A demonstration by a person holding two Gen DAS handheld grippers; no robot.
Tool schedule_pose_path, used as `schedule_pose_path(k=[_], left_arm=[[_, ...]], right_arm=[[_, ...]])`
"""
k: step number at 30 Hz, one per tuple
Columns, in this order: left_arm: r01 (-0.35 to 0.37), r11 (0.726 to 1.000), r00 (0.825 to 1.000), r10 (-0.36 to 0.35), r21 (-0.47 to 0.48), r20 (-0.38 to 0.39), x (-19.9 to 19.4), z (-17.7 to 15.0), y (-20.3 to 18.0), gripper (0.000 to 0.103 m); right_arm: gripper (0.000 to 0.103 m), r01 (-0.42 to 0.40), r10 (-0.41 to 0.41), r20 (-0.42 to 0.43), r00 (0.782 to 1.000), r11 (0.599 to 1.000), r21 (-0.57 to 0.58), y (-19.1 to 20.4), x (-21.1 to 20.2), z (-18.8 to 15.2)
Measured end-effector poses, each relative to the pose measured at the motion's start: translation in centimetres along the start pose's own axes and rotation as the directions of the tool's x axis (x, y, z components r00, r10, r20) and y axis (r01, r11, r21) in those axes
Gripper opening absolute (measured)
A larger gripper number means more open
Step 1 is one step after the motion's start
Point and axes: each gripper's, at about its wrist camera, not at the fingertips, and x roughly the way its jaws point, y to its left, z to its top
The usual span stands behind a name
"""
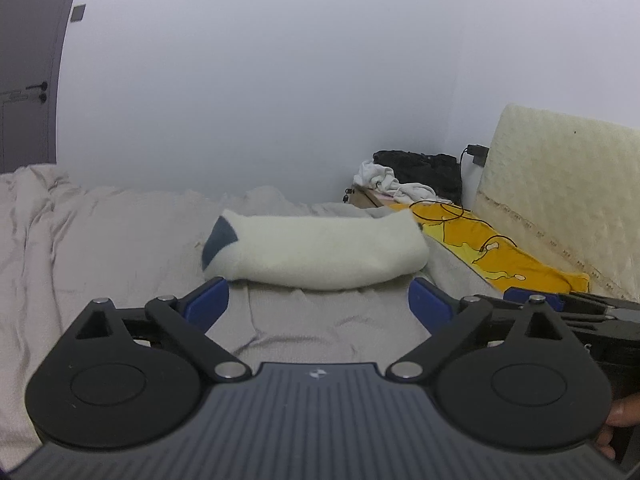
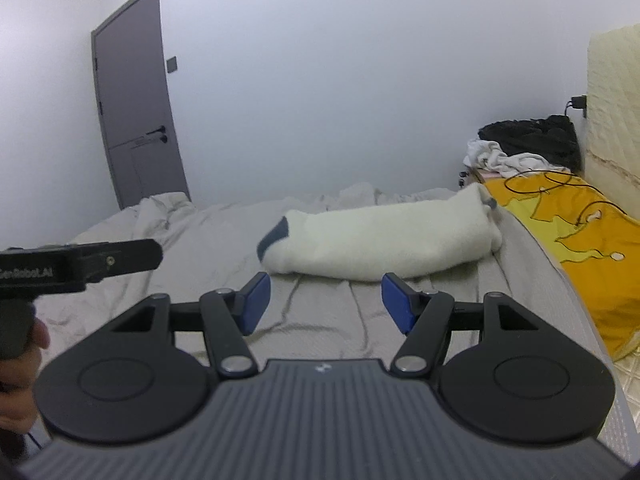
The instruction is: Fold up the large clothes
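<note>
Above the grey bedsheet (image 1: 120, 240), side by side before the folded white garment (image 1: 320, 252): left gripper (image 1: 320, 300) wide, right gripper (image 2: 326, 300) half-wide, both empty.

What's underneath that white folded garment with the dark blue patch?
The white folded garment lies on a wrinkled grey bed sheet, next to a yellow cloth. Whatever sits directly beneath the garment is covered, and so are its inner folds.

The only lettering that can be read is "GenRobot.AI", in pale print on the black side of the left gripper (image 2: 154, 254), seen in the right wrist view well to the left of the right gripper's blue fingers (image 2: 256, 302); its first letters are blurred.
</note>
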Motion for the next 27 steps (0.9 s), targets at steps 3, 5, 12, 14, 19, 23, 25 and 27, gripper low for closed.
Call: schedule_pose_path(k=[3,5,12,14,19,23,25,27], left_arm=[[-0.007,1.000,1.000,0.007,-0.017,-0.005,0.0,-0.6,0.4,0.099],[-0.016,1.000,1.000,0.016,-0.023,-0.004,0.1,-0.8,0.6,0.099],[-0.041,0.999,0.999,0.040,-0.036,-0.016,0.6,-1.1,1.1,0.100],[-0.040,0.998,0.999,0.039,-0.037,-0.023,0.8,-1.2,1.2,0.100],[-0.044,0.999,0.999,0.043,-0.032,-0.032,1.1,-1.3,1.1,0.100],[-0.049,0.998,0.998,0.048,-0.035,-0.034,1.1,-1.4,1.1,0.100],[-0.044,0.998,0.999,0.043,-0.037,-0.033,1.0,-1.2,1.1,0.100],[-0.048,0.998,0.998,0.046,-0.036,-0.031,1.0,-1.2,1.1,0.100]], right_arm=[[0.065,0.017,-0.017,0.004,1.000,1.000,-0.011,0.0,0.1,-0.7],[0.065,0.023,-0.023,0.018,1.000,1.000,-0.012,0.1,0.0,-0.9],[0.065,0.047,-0.047,0.030,0.998,0.999,0.012,-0.1,0.3,-1.6],[0.065,0.042,-0.042,0.028,0.999,0.999,0.017,-0.3,0.3,-1.5],[0.065,0.045,-0.045,0.020,0.999,0.999,0.018,-0.4,0.5,-1.6],[0.065,0.049,-0.049,0.018,0.999,0.999,0.014,-0.2,0.5,-1.6],[0.065,0.046,-0.047,0.012,0.999,0.999,0.015,-0.2,0.6,-1.6],[0.065,0.050,-0.050,0.011,0.999,0.999,0.016,-0.2,0.6,-1.6]])
